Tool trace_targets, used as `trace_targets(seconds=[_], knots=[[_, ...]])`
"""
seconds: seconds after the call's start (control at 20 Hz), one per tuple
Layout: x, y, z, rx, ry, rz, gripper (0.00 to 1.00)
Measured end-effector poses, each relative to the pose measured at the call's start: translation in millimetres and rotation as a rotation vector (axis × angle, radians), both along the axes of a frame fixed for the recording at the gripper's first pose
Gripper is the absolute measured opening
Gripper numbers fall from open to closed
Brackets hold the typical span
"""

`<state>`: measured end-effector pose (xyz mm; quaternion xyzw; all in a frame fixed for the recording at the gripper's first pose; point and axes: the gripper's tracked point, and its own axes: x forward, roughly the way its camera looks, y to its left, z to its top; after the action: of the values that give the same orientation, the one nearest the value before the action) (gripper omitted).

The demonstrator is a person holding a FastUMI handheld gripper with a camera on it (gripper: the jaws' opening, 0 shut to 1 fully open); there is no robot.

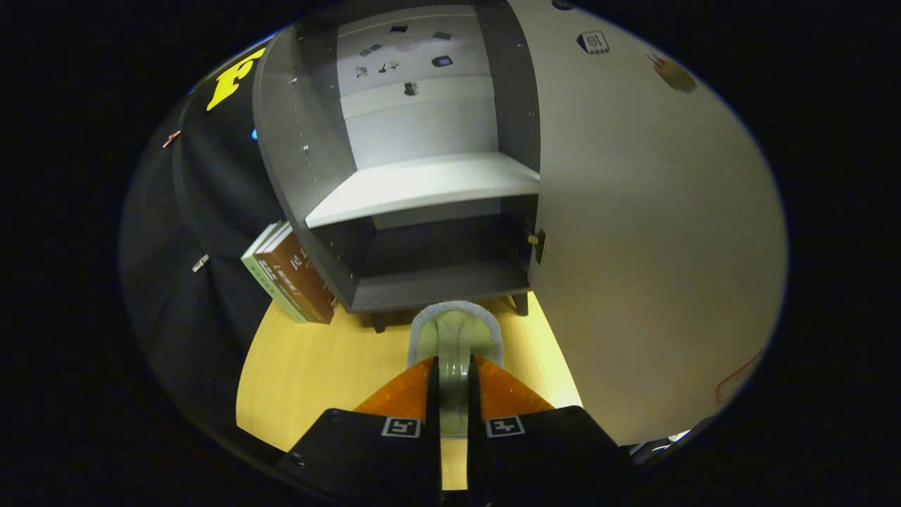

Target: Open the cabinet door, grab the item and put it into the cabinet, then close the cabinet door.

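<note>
Cabinet door (654, 232): pale, swung wide open to the right of the fingers. Cabinet (415, 190): grey, open-fronted, one white shelf (422, 186), dark lower compartment, standing beyond the fingers on a wooden table (317, 373). Books (288, 274): leaning against the cabinet's left side. Item (454, 338): greenish, grey-rimmed, curved piece, pinched between both fingers of the gripper (454, 384), just before the lower compartment.

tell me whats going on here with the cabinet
The hand-held gripper is shut on a pale green, grey-rimmed dish, held edge-on just in front of the grey cabinet. Its pale door stands open, and the dish points at the dark lower compartment. Two books lean beside the cabinet on the wooden table.
</note>
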<state>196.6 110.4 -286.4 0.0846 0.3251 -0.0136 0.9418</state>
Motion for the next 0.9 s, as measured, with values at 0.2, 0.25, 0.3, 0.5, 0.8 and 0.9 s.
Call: trace_targets(seconds=[0.2, 0.25, 0.3, 0.5, 0.8, 0.9], knots=[[34.5, 14.9, 51.8, 0.002, -0.034, -0.003, 0.18], [44.8, 17.3, 62.6, 0.003, -0.048, -0.006, 0.18], [54.6, 20.3, 72.2, 0.004, -0.063, -0.011, 0.18], [103.6, 23.5, 100.6, 0.001, -0.091, -0.040, 0.18], [172.2, 31.9, 114.0, -0.009, -0.092, -0.069, 0.18], [193.0, 32.7, 110.2, -0.008, -0.081, -0.078, 0.18]])
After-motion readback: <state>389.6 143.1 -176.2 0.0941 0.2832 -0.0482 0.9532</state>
